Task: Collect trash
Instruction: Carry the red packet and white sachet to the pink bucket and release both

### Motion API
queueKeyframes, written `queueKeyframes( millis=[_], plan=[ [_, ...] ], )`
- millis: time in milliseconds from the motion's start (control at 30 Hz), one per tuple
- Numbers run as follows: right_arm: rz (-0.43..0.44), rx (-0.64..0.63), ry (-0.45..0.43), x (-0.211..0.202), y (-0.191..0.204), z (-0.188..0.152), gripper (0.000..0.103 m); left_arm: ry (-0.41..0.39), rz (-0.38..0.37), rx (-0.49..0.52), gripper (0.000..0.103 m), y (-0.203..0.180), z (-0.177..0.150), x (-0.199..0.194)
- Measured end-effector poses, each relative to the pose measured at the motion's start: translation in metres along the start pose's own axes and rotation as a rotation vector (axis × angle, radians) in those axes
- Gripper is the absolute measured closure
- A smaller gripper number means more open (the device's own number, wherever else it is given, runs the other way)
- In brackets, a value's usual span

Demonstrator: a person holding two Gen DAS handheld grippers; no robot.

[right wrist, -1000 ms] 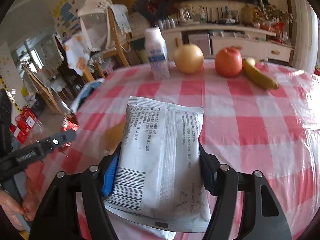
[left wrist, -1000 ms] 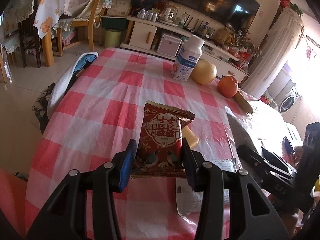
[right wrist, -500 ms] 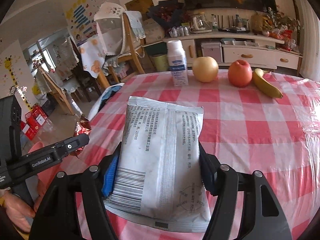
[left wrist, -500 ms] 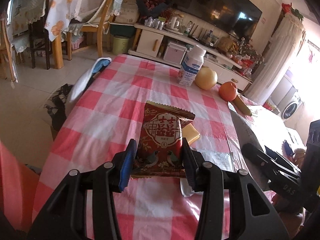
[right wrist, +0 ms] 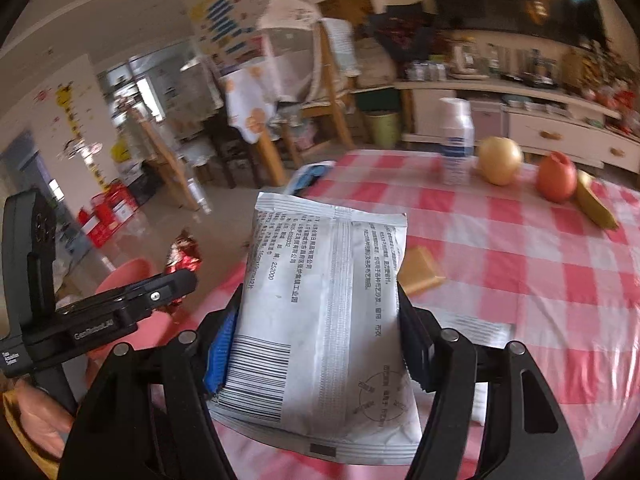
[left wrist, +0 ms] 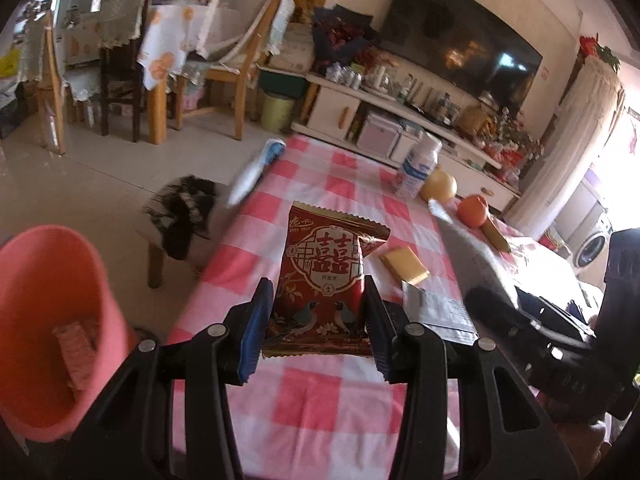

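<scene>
Red wrapper [left wrist: 320,280], white wrapper [right wrist: 324,320]: two held.

The table [right wrist: 520,248], under a red-and-white checked cloth, carries a milk bottle [right wrist: 456,140], pear [right wrist: 500,160], apple [right wrist: 557,176], banana [right wrist: 596,204], yellow packet [right wrist: 420,272] and paper slip [right wrist: 476,330].

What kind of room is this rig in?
Most likely a home living/dining room: a big TV over a low white cabinet, wooden dining chairs with draped cloths, and a table with a red-checked cloth holding fruit and a bottle.
</scene>
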State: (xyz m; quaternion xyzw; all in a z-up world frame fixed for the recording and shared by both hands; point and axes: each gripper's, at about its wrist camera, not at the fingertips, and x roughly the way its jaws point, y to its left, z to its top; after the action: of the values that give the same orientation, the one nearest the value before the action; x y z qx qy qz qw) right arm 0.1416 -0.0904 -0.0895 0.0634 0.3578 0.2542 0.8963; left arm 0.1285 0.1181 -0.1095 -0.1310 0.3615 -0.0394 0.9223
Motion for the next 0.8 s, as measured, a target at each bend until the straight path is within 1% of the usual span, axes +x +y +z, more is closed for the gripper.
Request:
queueKeyframes(
  millis=[200,367,533,567,633,733,800],
  plan=[
    [0.092,-0.105,0.029,0.013,0.066,0.008,0.035,-0.063,0.07,-0.052,0.057,0.048,0.006,-0.038],
    [0.179,-0.172,0.066,0.033,0.12,0.01,0.035,-0.093,0.155,-0.135,0.057,0.106,0.004,-0.065],
    [0.264,-0.244,0.105,0.059,0.177,0.014,0.035,-0.099,0.231,-0.204,0.057,0.159,-0.004,-0.082],
    [0.274,-0.252,0.112,0.063,0.182,0.014,0.035,-0.097,0.253,-0.215,0.057,0.171,-0.007,-0.084],
    [0.302,-0.272,0.134,0.078,0.203,0.015,0.035,-0.094,0.275,-0.231,0.057,0.185,-0.01,-0.087],
    [0.329,-0.3,0.163,0.096,0.226,0.013,0.034,-0.087,0.285,-0.269,0.057,0.21,-0.015,-0.089],
    [0.341,-0.316,0.18,0.106,0.239,0.011,0.034,-0.088,0.293,-0.28,0.057,0.22,-0.017,-0.089]
  ],
)
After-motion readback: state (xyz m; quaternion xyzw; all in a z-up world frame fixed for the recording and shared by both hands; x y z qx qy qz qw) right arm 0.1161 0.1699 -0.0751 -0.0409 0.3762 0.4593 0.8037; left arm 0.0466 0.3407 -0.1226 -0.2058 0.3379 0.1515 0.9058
